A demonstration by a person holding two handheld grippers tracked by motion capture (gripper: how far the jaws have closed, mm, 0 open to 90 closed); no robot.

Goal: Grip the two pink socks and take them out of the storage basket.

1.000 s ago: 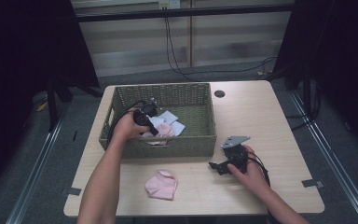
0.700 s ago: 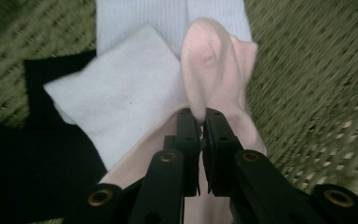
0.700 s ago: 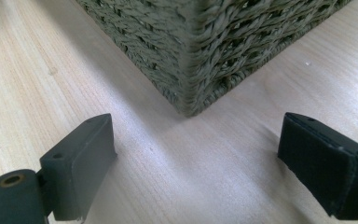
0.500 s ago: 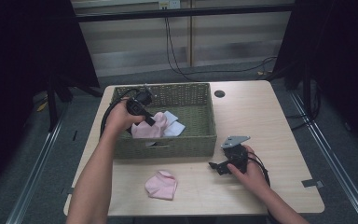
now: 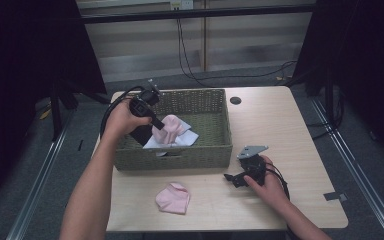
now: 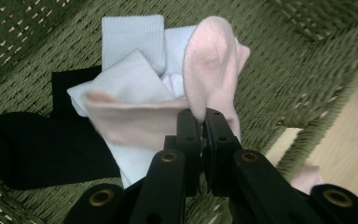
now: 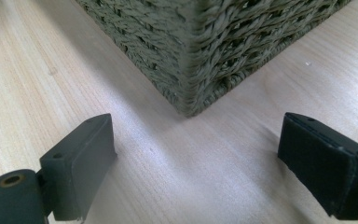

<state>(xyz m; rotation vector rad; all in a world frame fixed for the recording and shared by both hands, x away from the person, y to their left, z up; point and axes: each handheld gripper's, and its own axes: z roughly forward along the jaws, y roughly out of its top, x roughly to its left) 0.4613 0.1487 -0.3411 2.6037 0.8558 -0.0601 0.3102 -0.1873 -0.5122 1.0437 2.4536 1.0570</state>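
On the wooden tabletop (image 5: 280,125) stands a woven basket (image 5: 200,150), and above its left half our left gripper (image 5: 152,120) is clamped on a pink sock (image 5: 169,127). We lift until the hanging sock clears the rim, then carry it toward the other pink sock (image 5: 174,198) on the tabletop. Our right gripper (image 7: 196,168) rests beside the basket's corner, jaws wide and holding nothing.

This looks like a recording studio or lab, not a home. Black curtains (image 5: 25,60) hang on both sides and shut the space in. A lone wooden worktop (image 5: 280,125) stands on grey carpet (image 5: 70,150), with a cable hole (image 5: 235,100) in its top and a strip of tape (image 5: 333,195) near its edge. Metal rails (image 5: 40,185) run along the floor either side. Behind, cables (image 5: 190,60) drop down a pale panelled wall (image 5: 145,45) from a socket (image 5: 178,5).
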